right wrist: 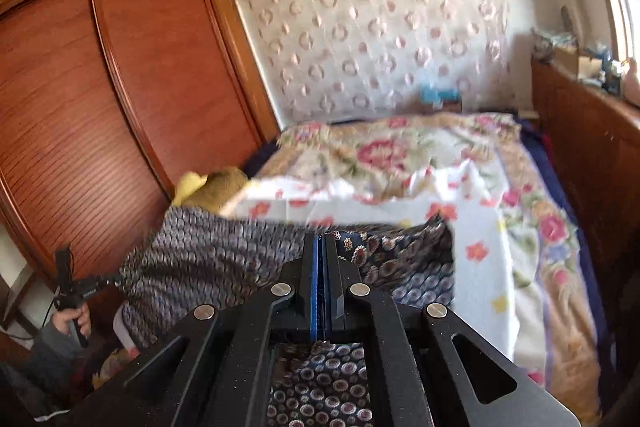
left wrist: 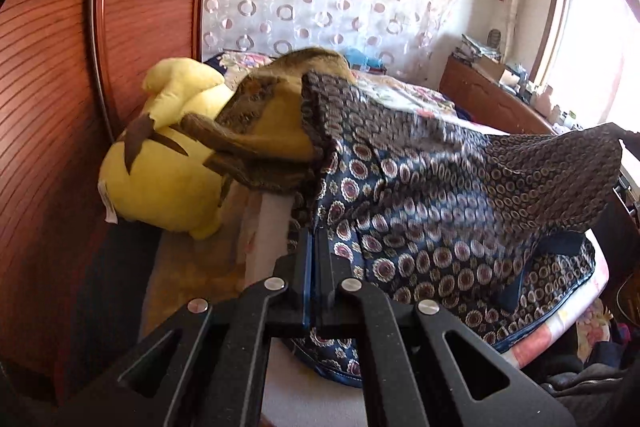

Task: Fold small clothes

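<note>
A small dark blue garment (left wrist: 432, 187) with a round medallion print hangs lifted above the bed, stretched between both grippers. My left gripper (left wrist: 316, 239) is shut on one edge of it. My right gripper (right wrist: 324, 247) is shut on the other edge of the garment (right wrist: 248, 259). The right gripper also shows far right in the left wrist view (left wrist: 626, 135). The left gripper shows at the lower left of the right wrist view (right wrist: 116, 281), with the hand that holds it. Part of the garment lies on the bed below.
The bed (right wrist: 480, 227) has a floral cover. A yellow plush toy (left wrist: 160, 155) lies at the bed's left, against a red-brown wooden wardrobe (left wrist: 52, 107). A wooden cabinet (right wrist: 592, 155) with clutter on top runs along the right under the window.
</note>
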Action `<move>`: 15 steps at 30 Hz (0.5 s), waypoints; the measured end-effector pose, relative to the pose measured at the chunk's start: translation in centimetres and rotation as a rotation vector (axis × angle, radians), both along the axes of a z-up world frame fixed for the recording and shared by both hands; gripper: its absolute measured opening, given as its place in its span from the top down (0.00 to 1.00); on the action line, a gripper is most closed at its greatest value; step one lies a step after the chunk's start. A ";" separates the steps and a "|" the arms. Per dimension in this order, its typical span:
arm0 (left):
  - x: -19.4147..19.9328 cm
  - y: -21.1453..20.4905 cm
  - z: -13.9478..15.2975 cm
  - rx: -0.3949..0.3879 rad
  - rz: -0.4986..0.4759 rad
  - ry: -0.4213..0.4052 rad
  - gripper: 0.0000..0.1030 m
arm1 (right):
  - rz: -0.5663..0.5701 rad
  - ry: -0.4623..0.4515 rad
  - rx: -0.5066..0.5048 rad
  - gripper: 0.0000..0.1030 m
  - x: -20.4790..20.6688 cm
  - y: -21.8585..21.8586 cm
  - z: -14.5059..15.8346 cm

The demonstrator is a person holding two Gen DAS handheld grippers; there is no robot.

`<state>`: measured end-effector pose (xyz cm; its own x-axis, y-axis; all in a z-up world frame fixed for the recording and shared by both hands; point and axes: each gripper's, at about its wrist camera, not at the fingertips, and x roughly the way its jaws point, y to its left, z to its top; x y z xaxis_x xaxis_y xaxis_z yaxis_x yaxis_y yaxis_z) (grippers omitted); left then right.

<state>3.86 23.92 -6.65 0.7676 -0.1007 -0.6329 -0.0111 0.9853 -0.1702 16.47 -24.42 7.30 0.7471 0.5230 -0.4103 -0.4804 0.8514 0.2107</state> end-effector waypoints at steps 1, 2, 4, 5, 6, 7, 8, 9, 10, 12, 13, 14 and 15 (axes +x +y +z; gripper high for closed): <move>-0.1 0.1 0.2 0.003 0.000 -0.005 0.99 | -0.017 -0.002 -0.005 0.99 -0.3 -0.8 0.0; -0.2 0.1 0.5 0.006 0.001 -0.008 0.99 | -0.040 0.006 -0.013 0.99 -0.5 -1.9 -0.3; -0.4 0.4 0.8 0.009 0.004 -0.013 0.99 | -0.082 0.040 -0.035 0.99 -0.7 -3.7 -1.8; -0.6 0.4 0.6 0.009 0.005 -0.013 0.99 | -0.105 0.068 -0.055 0.99 -0.9 -4.9 -3.3; -0.6 0.5 0.4 0.011 0.006 -0.005 0.99 | -0.120 0.099 -0.068 0.99 -1.0 -5.8 -4.7; -0.6 0.6 0.0 0.014 0.007 0.004 0.99 | -0.134 0.136 -0.078 0.99 -1.0 -6.6 -6.3; -0.5 0.7 -0.5 0.015 0.006 0.019 0.99 | -0.146 0.181 -0.078 0.99 -1.0 -7.5 -8.3; -0.5 0.8 -0.8 0.017 0.004 0.029 0.99 | -0.151 0.218 -0.075 0.99 -0.9 -8.1 -10.0; -0.4 0.7 -1.4 0.020 0.003 0.043 0.99 | -0.156 0.253 -0.077 0.99 -0.7 -8.7 -11.6; -0.3 0.6 -1.9 0.021 0.003 0.059 0.99 | -0.164 0.304 -0.069 0.99 -0.6 -9.7 -14.5; -0.4 0.4 -2.1 0.024 0.002 0.064 0.99 | -0.162 0.323 -0.057 0.99 -0.4 -10.0 -15.5; -0.4 0.3 -2.3 0.026 0.001 0.068 0.99 | -0.166 0.332 -0.054 0.99 -0.4 -10.3 -16.4; -0.4 0.2 -2.4 0.026 0.001 0.072 0.99 | -0.170 0.326 -0.060 0.99 -0.4 -10.5 -16.8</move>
<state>3.48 24.13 -9.04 0.7200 -0.0827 -0.6890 -0.0233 0.9894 -0.1431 16.08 -34.90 -9.54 0.6464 0.3705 -0.6670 -0.2466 0.9287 0.2769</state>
